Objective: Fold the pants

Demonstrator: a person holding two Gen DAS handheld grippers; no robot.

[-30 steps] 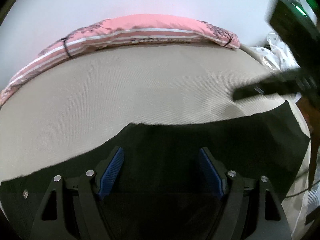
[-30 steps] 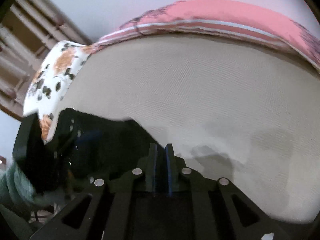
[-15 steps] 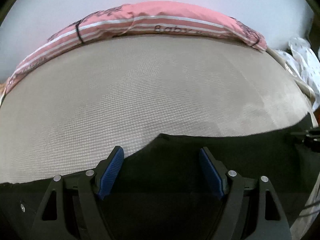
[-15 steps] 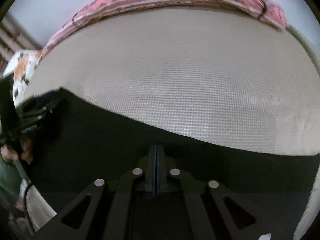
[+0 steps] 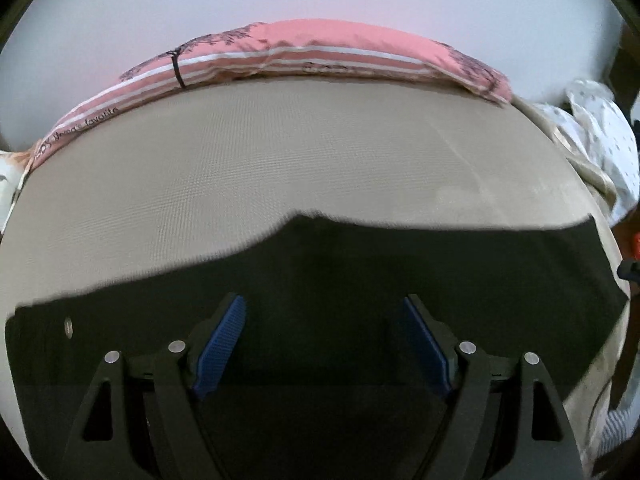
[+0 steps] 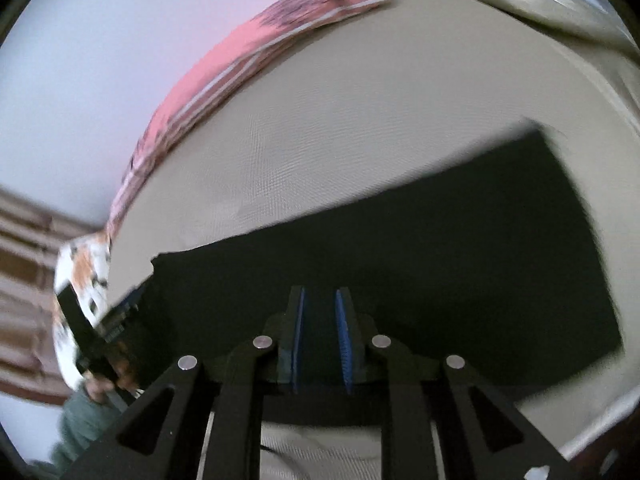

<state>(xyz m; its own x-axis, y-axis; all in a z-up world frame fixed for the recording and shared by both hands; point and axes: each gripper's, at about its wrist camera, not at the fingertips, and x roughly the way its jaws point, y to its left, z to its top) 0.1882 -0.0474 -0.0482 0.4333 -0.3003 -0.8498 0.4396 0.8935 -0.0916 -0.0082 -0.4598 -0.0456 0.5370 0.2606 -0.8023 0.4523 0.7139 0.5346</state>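
The black pants [image 5: 400, 272] lie flat on the beige bed [image 5: 280, 152], spread across its near part. My left gripper [image 5: 322, 312] hovers over them with its blue pads [image 5: 224, 340] wide apart and nothing between them. In the right wrist view the pants [image 6: 440, 248] form a long dark strip. My right gripper [image 6: 320, 304] is above them, its blue pads [image 6: 342, 336] a narrow gap apart, holding nothing. The left gripper also shows in the right wrist view [image 6: 104, 328], at the pants' left end.
A pink striped pillow [image 5: 312, 52] lies along the far edge of the bed, against a white wall. White dotted fabric [image 5: 600, 132] is bunched at the right edge. A floral cloth [image 6: 84, 264] hangs at the bed's left corner.
My right gripper has opened from fully shut to a narrow gap and swung so the pants lie diagonally before it. My left gripper has stayed open over the pants, shifting slightly.
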